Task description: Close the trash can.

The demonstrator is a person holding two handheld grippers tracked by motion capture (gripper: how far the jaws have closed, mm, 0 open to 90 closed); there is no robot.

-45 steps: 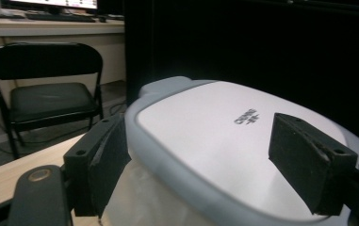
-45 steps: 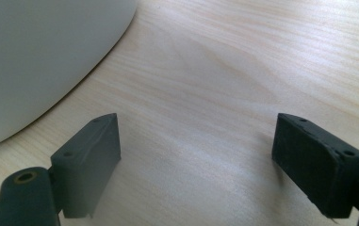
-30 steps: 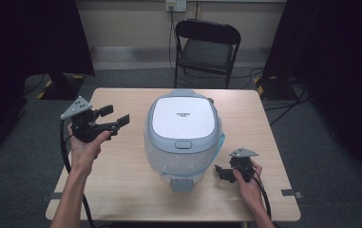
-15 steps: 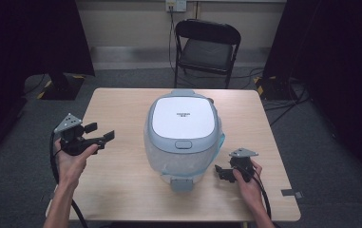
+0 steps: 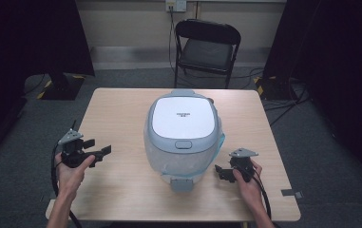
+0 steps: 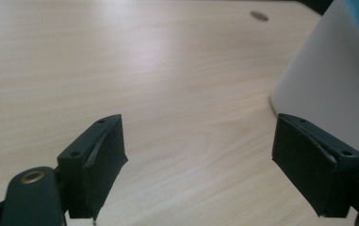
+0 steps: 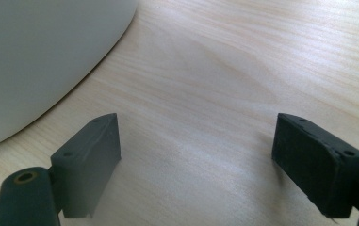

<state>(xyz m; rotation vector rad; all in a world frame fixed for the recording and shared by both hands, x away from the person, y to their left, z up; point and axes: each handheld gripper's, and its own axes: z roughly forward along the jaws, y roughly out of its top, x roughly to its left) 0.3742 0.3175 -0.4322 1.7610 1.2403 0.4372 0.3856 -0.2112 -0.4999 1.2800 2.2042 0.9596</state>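
With the rice cooker [image 5: 183, 130] standing lid-down mid-surface [image 5: 117, 109] and both the left tongs [image 5: 99, 151] and right tongs [image 5: 220, 173] spread wide and empty beside it, a one-sided push on its smooth rounded wall could slide or rock it

Your one obstacle on the table [image 5: 117, 104] is the rice cooker [image 5: 183, 130], standing at centre and reaching almost to the 6 o'clock edge. Bare wood lies open at 9 o'clock and 3 o'clock, and a strip runs clear behind it at 12 o'clock. Your left gripper [image 5: 97, 151], jaws spread, has free board ahead, with the cooker wall at its 2 o'clock. Your right gripper [image 5: 222, 172], jaws spread, sits close beside the cooker, whose wall stands at its 10 o'clock.
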